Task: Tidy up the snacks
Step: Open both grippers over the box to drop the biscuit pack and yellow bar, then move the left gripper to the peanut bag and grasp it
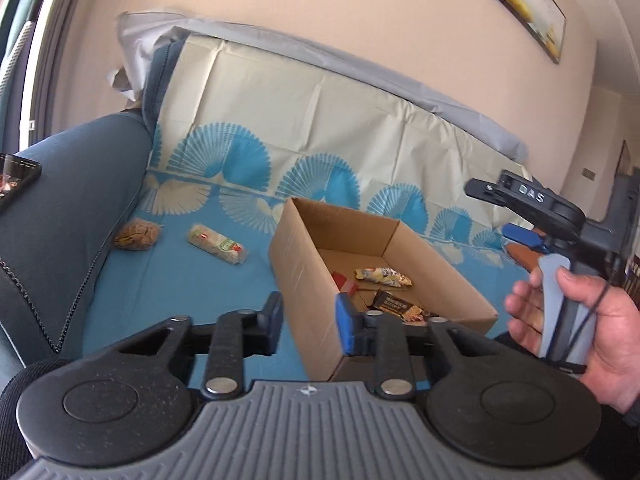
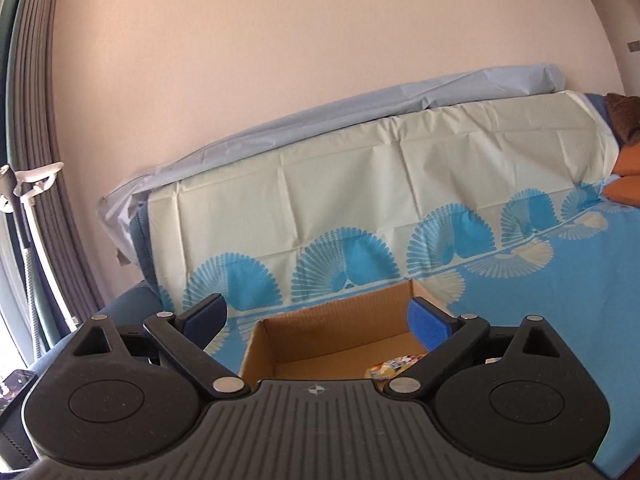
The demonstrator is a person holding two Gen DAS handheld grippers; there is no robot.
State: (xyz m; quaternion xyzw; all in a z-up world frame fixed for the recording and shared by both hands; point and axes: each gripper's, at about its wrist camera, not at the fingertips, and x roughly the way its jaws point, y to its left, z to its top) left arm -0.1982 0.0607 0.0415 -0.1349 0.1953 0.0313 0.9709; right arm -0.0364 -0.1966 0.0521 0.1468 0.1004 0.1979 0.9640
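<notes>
Left wrist view: nearest the lens sits the ribbed grey body of the left gripper, with two black round discs and black link arms fixed by silver pins. Its jaws stand narrow, one black pad and one blue pad astride the near wall of the cardboard box; whether the pads press on that wall cannot be told. The box is plain brown corrugated board, open-topped and rectangular, resting on a blue plastic sheet printed with white and blue fan shapes that drapes a sofa. Inside lie a yellow crinkled wrapper, a dark bar wrapper whose print is too blurred to read, and a small red packet. Left of the box on the sheet lie a clear tube-shaped packet with a red and green label, unreadable, and beyond it a lumpy brown bag. A phone rests on the dark blue sofa arm. At right a hand grips the grey handle of the right gripper, whose black top reads "DAS".

Right wrist view: the right gripper shows the same ribbed grey body and black discs up close. Its jaws are spread wide with nothing between them, above the near end of the cardboard box. The yellow crinkled wrapper peeks out in the box's right corner. Grey pleated curtains hang at left.
</notes>
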